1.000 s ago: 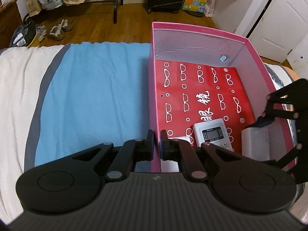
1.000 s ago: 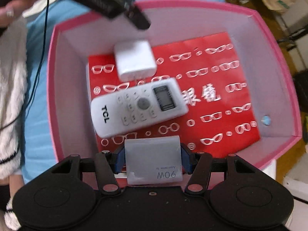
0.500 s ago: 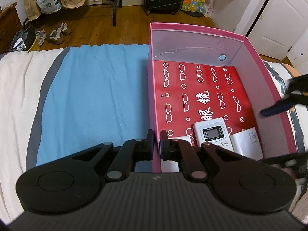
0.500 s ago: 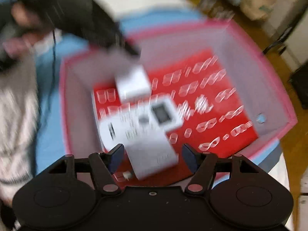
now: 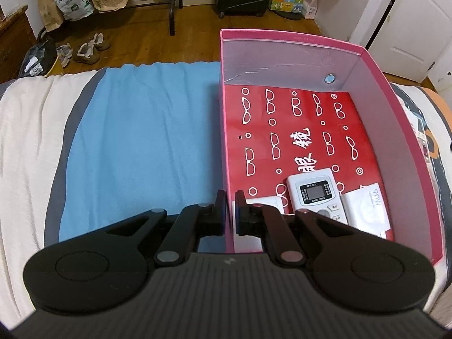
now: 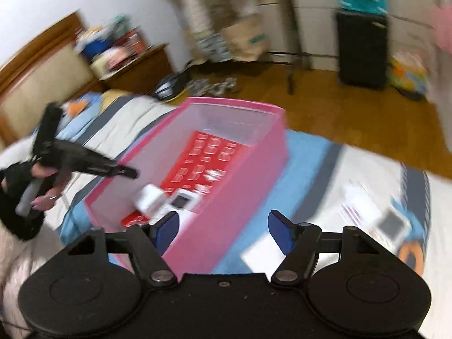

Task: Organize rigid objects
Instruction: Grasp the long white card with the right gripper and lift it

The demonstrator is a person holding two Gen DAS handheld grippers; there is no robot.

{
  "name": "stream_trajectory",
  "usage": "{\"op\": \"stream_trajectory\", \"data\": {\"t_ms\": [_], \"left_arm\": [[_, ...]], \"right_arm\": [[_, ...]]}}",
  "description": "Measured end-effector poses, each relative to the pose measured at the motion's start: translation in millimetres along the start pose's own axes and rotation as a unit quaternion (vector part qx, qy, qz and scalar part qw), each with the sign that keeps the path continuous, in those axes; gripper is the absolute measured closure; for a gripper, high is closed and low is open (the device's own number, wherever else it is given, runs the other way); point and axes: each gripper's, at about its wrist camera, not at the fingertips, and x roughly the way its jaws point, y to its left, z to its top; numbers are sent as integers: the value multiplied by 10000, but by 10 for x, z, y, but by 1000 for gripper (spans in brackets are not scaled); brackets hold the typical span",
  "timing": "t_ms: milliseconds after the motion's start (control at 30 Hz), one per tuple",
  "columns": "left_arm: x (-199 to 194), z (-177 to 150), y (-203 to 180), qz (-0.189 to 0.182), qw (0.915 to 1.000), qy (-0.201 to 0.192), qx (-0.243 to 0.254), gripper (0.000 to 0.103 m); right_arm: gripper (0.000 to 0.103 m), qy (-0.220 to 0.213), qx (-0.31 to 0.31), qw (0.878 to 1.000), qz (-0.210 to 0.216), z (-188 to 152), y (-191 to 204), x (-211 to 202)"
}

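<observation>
A pink box (image 5: 401, 118) with a red patterned floor lies on the bed. Inside it lie a white remote (image 5: 313, 195), a white 90W charger (image 5: 364, 212) to its right and a small white block (image 5: 265, 202) to its left. My left gripper (image 5: 231, 212) is shut on the box's left wall. My right gripper (image 6: 223, 233) is open and empty, raised outside the box (image 6: 248, 186). The left gripper also shows in the right wrist view (image 6: 124, 171).
A blue towel (image 5: 141, 147) covers the bed left of the box. White flat items (image 6: 387, 220) lie on the bed right of the box. Beyond the bed are a wooden floor, shoes (image 5: 90, 49), paper bags and a black suitcase (image 6: 363, 48).
My right gripper opened and let the charger drop into the box beside the remote, then pulled back up and out of the box. The left gripper has stayed put.
</observation>
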Motion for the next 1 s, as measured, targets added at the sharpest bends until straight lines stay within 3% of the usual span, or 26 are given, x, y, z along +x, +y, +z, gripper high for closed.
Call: {"op": "stream_trajectory", "data": {"t_ms": [67,167,200,267,300,400,500,600,767,933,1000], "left_arm": [[3,4,-9,25,10000,7,-2,98],[5,3,-30,73,10000,-3,31,98],[6,-6,-32,75,10000,2,44,98],[7,-19,-21,55,10000,15,25,98],[12,-19,-19,47,10000,23,13,98],[19,-10,-18,56,10000,23,21,98],[27,-14,-20,51,10000,22,22,98],[39,-14,-15,27,10000,36,-9,98],[45,-15,-23,50,10000,21,47,98],[48,-11,-26,39,10000,19,39,98],[52,1,-23,24,10000,24,8,98]], "right_arm": [[34,144,-7,9996,-253,-94,-61,85],[45,449,-698,9916,-995,-173,28,170],[50,511,-954,9887,-1040,-208,65,181],[77,718,-1051,9885,-813,-262,83,268],[77,789,-1080,9875,-834,-271,98,316],[76,909,-1592,9769,-1099,-307,210,433],[64,1047,-1887,9693,-1178,-381,230,540],[55,1264,-2284,9541,-1467,-468,214,665],[28,1466,-2750,9344,-1726,-552,206,824],[25,1400,-2501,9445,-1605,-469,122,840],[31,1394,-2481,9455,-1584,-498,152,836]]}}
